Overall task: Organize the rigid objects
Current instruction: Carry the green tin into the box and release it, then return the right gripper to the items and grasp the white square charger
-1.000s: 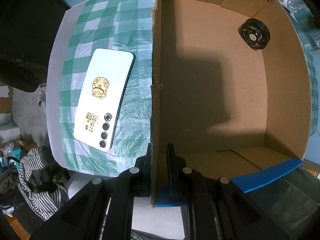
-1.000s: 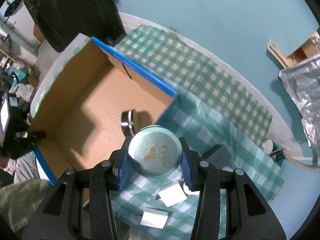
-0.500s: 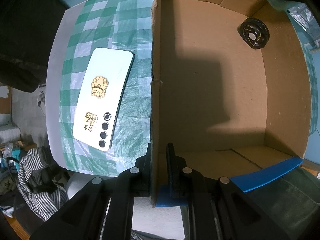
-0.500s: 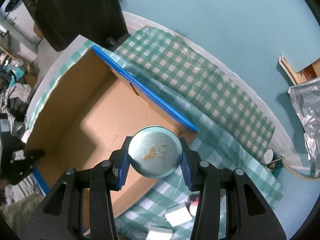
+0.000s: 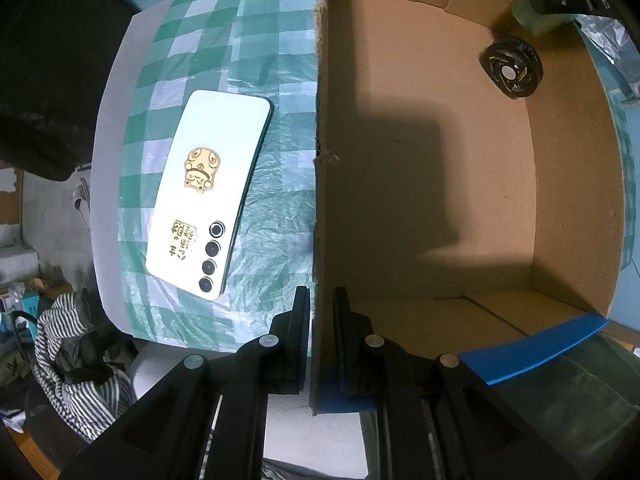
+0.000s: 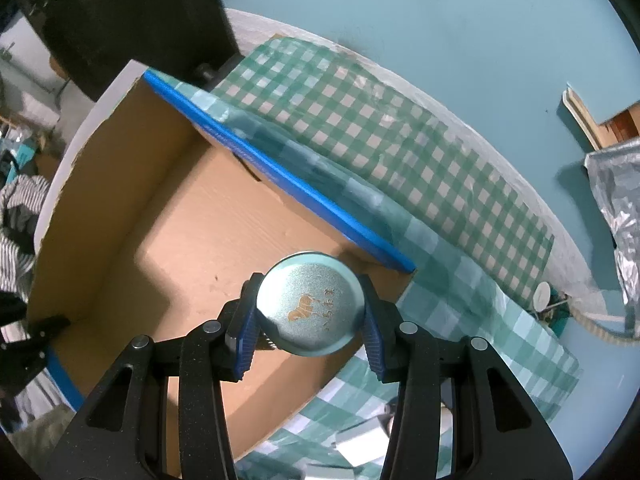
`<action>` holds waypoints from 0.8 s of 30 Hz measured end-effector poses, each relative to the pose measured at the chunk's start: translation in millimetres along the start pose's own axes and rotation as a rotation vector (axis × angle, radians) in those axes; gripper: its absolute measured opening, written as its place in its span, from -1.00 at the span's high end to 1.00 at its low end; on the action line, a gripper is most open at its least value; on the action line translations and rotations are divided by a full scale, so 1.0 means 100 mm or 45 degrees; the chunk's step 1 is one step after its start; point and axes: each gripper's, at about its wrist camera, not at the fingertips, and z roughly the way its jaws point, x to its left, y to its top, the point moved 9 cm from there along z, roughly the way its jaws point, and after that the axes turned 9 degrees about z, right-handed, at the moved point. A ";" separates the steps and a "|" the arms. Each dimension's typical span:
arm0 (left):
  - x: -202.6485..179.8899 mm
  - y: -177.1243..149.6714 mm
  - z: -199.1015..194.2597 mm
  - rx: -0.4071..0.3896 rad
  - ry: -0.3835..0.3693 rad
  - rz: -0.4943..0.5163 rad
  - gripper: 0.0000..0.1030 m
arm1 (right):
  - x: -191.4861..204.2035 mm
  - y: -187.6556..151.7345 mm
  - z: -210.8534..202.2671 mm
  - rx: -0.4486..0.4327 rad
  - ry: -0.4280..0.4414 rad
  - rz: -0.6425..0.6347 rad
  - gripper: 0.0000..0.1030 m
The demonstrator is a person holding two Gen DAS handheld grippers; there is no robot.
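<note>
The table [image 5: 120, 92] wears a green and white checked cloth [image 5: 248, 52], and it lies under and ahead of both hand-held grippers.

On the cloth sits a big brown cardboard box [image 5: 420, 184] with blue edges, open at the top. The left hand-held gripper [image 5: 320, 312] is at the near wall of the box. Its two fingers are pressed together on that thin wall, one finger outside and one inside.

To the left of the left hand-held gripper, outside the box, a white phone [image 5: 212, 196] lies flat on the cloth with its back up. It has gold stickers and four little round camera eyes.

The right hand-held gripper [image 6: 310, 316] is up over the open box [image 6: 160, 240]. Its blue fingers [image 6: 245, 336] squeeze a round blue-green tin [image 6: 310, 306] from both sides. The tin's flat top faces the camera and shows a gold picture and some writing. From the left camera, this tin [image 5: 536, 20] peeks in at the far right corner of the box, above the rim.

Far ahead and to the right of the left hand-held gripper, a small black round thing [image 5: 511, 68] lies on the box floor, close to the far right corner. It has a shiny dot in its middle.
</note>
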 end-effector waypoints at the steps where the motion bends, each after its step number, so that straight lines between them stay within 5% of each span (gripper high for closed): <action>1: 0.00 0.00 0.00 0.001 0.002 0.002 0.78 | -0.01 0.00 0.00 -0.003 0.000 0.009 0.14; 14: -0.07 0.03 0.01 0.009 0.000 0.010 0.78 | -0.01 0.06 -0.21 -0.068 0.007 0.029 -0.26; 24: -0.07 0.02 -0.01 0.004 0.001 0.012 0.78 | -0.09 -0.03 -0.50 -0.104 0.017 0.080 -0.28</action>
